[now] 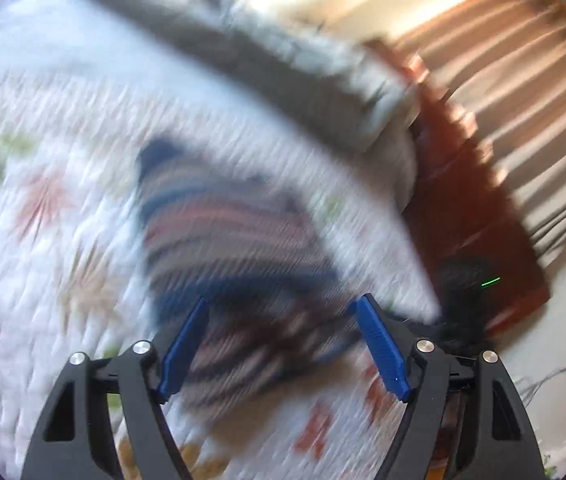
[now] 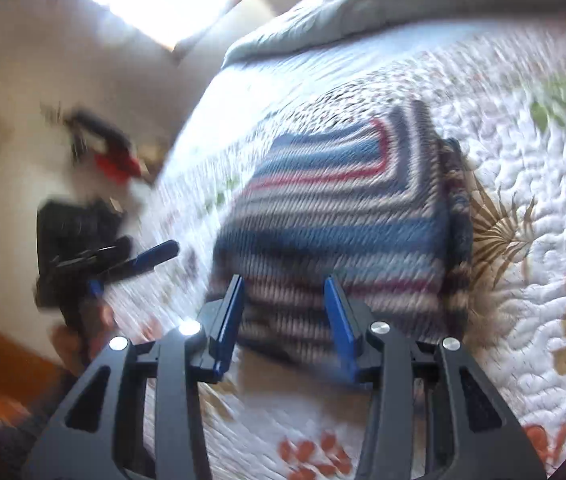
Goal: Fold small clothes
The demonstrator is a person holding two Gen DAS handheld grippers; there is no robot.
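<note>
On the quilt (image 2: 483, 80), striped garment (image 2: 343, 216) seemingly lies folded, stripes crosswise; both grippers (image 1: 283, 308) (image 2: 283, 284) spread, empty.

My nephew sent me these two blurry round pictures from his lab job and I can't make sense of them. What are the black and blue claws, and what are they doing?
No robot here: a person holds a two-finger tool in each hand, with a wide-angle camera on each looking along its fingers. One picture comes from the left gripper, the other from the right gripper, which also shows the left one off to its side. Both have their jaws open and hold nothing. Ahead lies a striped garment, apparently folded, on a white flowered quilt covering a bed. A grey blanket lies further back. The blur comes from movement.
</note>
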